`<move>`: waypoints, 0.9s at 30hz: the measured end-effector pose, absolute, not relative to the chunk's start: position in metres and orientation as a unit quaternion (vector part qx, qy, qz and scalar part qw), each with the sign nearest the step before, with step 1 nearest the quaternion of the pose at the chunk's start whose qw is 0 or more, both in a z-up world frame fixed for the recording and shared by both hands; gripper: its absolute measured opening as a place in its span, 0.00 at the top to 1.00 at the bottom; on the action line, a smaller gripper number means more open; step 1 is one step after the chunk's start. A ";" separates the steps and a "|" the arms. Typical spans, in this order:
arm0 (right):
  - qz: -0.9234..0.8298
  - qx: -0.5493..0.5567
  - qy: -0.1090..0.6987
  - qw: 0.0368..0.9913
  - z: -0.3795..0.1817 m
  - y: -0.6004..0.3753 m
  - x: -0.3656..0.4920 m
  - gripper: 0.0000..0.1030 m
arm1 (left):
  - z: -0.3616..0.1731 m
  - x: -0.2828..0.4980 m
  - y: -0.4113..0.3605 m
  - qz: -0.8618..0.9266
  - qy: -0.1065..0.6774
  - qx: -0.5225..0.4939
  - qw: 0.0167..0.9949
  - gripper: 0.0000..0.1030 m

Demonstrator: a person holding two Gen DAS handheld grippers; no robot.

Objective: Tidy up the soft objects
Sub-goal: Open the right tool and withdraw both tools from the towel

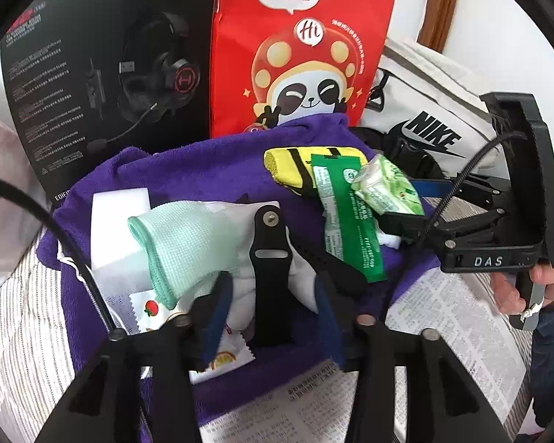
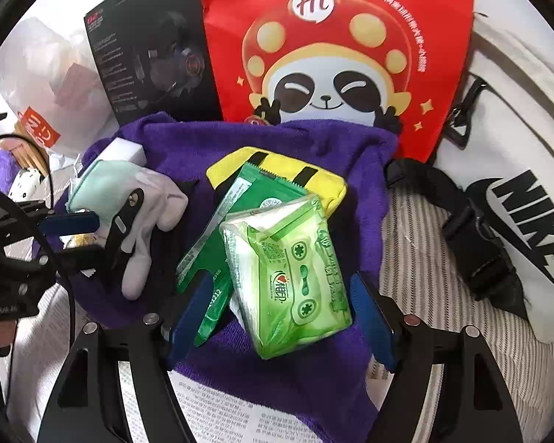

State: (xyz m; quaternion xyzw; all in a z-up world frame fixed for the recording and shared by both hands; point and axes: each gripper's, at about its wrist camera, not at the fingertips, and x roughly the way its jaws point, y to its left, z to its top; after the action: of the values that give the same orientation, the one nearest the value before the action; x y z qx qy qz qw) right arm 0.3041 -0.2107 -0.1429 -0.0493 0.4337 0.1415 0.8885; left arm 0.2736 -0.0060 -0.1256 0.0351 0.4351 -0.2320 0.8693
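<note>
A purple towel [image 2: 277, 140] lies spread on the striped bed [image 2: 417, 258], over a newspaper [image 1: 443, 317]. The left gripper [image 1: 269, 317] stands partly open above a black strap [image 1: 271, 258] and a white glove [image 2: 147, 221] with a mint cuff, and its pads do not press them. The right gripper [image 2: 280, 317] is wide open around a green tissue pack [image 2: 295, 277], not squeezing it. The pack lies on a green sachet [image 2: 210, 243] and a yellow pouch [image 2: 277, 170], near the towel's middle.

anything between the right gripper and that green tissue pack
Nothing visible. The right hand-held gripper is open, its blue pads on either side of the green tissue pack, which lies on top of the green sachet and the purple towel. No pad presses on it.
</note>
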 end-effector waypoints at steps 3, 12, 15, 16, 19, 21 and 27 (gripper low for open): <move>0.132 -0.047 0.431 0.891 -0.134 -0.212 0.298 0.25 | -0.117 0.263 -0.004 -0.229 0.432 0.035 0.872 0.47; 0.119 -0.052 0.416 0.900 -0.089 -0.197 0.233 0.09 | -0.078 0.215 0.010 -0.209 0.414 0.028 0.885 0.19; 0.120 -0.040 0.409 0.904 -0.071 -0.192 0.205 0.06 | -0.067 0.195 0.017 -0.190 0.408 0.024 0.893 0.11; 0.121 -0.031 0.407 0.905 -0.066 -0.191 0.195 0.04 | -0.065 0.191 0.019 -0.185 0.407 0.024 0.894 0.10; 0.113 -0.019 0.401 0.909 -0.055 -0.189 0.173 0.00 | -0.058 0.174 0.026 -0.160 0.406 0.020 0.900 0.08; 0.107 -0.016 0.400 0.910 -0.051 -0.187 0.163 0.00 | -0.055 0.163 0.032 -0.147 0.407 0.008 0.901 0.04; 0.089 -0.013 0.403 0.911 -0.044 -0.187 0.135 0.00 | -0.051 0.139 0.041 -0.098 0.423 -0.008 0.901 0.04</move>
State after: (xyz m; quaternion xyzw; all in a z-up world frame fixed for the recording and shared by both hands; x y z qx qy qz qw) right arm 0.1346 -0.1868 -0.0440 -0.0133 0.4032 0.0893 0.9107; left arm 0.1388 0.0407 -0.0513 -0.0082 0.4230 -0.0977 0.9008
